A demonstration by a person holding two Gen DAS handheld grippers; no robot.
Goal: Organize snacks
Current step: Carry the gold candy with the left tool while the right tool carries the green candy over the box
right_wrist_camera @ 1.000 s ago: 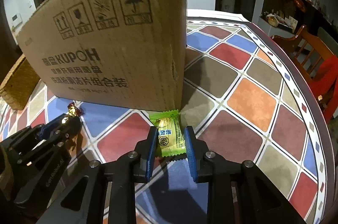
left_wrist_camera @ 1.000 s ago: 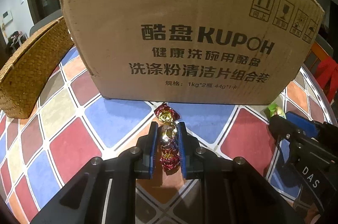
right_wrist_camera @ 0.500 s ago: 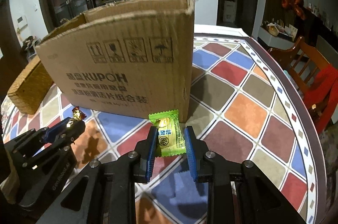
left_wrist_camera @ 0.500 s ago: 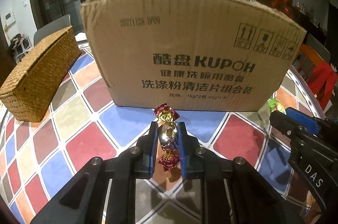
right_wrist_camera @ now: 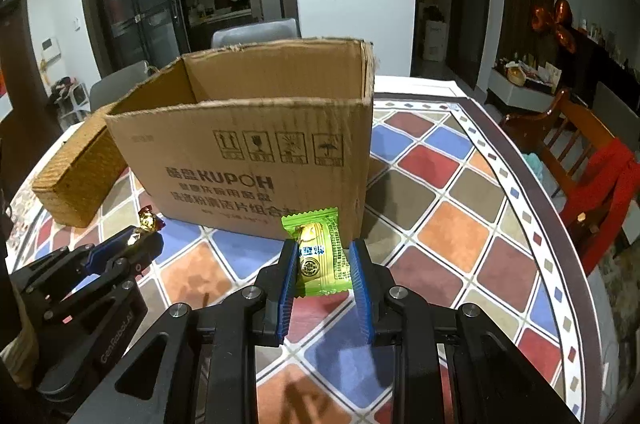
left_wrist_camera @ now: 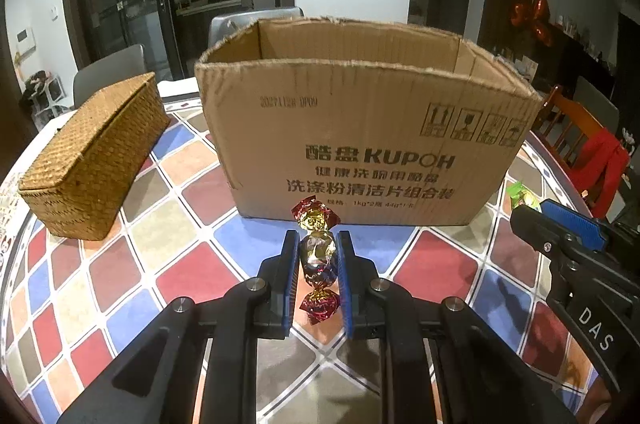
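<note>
Foil candy (left_wrist_camera: 318, 256) left view, green packet (right_wrist_camera: 320, 256) right

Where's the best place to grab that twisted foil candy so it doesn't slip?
Around its plump middle, from both sides, as the left gripper already does. The foil candy bulges there, while its twisted ends are thin and floppy, so pads squeezing the middle hold firmest.
</note>
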